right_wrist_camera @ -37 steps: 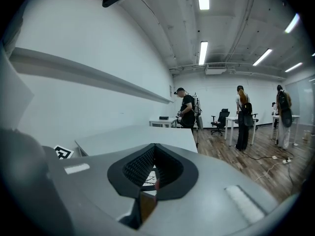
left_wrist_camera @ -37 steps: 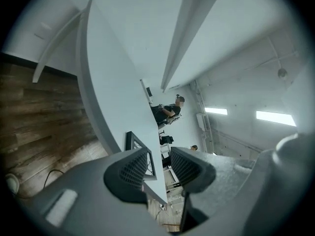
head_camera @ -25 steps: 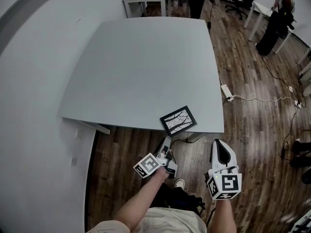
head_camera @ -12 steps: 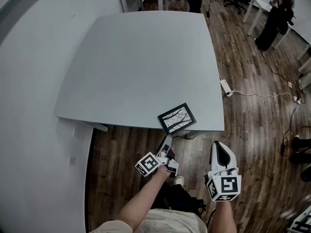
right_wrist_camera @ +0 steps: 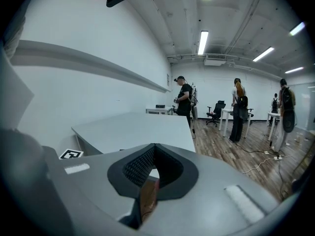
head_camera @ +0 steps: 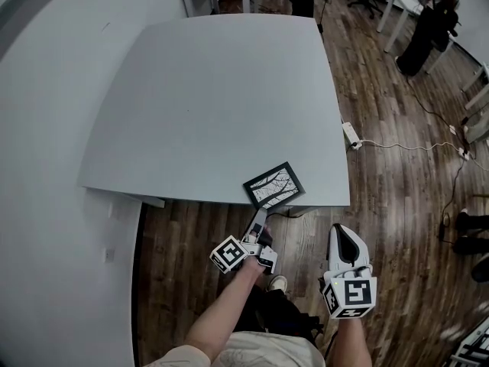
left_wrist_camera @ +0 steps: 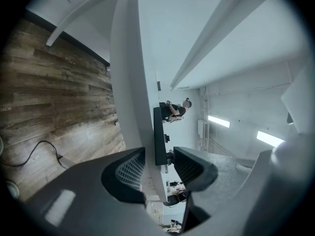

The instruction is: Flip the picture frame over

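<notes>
**Q:** Where does the picture frame (head_camera: pixel 273 186) lie relative to the two grippers?

**A:** It lies picture side up at the near edge of the table (head_camera: pixel 214 90), with one corner apparently overhanging. It is directly ahead of the left gripper (head_camera: pixel 258 220). The right gripper (head_camera: pixel 345 234) hangs well apart to the side, its jaws together on nothing.

**Q:** And the left jaws?

**A:** They are apart and bracket the picture frame, which the left gripper view shows edge-on as a dark strip. One jaw stands below the table, the other above the picture frame. Contact cannot be confirmed; a gap seems to remain. The left gripper is the nearer, so it would likely close and lift.
</notes>
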### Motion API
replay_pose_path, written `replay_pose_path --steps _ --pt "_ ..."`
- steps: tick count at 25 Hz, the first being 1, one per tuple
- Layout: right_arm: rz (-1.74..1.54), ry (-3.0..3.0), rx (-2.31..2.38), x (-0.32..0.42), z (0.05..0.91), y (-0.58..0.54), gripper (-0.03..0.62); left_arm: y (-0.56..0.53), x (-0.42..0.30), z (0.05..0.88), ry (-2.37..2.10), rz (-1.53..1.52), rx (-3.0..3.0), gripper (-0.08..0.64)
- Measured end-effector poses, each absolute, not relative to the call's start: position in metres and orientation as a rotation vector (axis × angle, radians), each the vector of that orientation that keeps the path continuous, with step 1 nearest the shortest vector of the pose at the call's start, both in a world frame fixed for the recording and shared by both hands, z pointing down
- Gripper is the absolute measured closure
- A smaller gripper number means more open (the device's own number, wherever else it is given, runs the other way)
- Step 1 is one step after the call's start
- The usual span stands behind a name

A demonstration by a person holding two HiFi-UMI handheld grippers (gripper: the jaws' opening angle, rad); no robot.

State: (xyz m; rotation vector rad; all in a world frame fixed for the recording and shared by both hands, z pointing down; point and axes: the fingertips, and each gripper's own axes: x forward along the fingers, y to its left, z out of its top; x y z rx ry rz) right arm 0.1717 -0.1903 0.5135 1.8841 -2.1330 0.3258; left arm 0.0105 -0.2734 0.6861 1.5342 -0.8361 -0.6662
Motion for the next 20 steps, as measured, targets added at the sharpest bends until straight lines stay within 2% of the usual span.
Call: replay_pose_path --steps 8,11,20 --pt "0.318 -2.142 1.866 0.167 0.514 -0.197 0.569 -0.273 0.01 0.691 -0.846 -0.679 1.491 0.417" --pt "0.314 -2.142 1.863 0.166 0.514 -0.197 0.569 -0.273 0.01 0.688 -0.84 -0.687 1.499 0.478" --pt "0.3 -2.153 1.858 0.163 0.512 -0.199 0.569 -0.275 0.008 0.677 -0.825 -0.726 1.487 0.485"
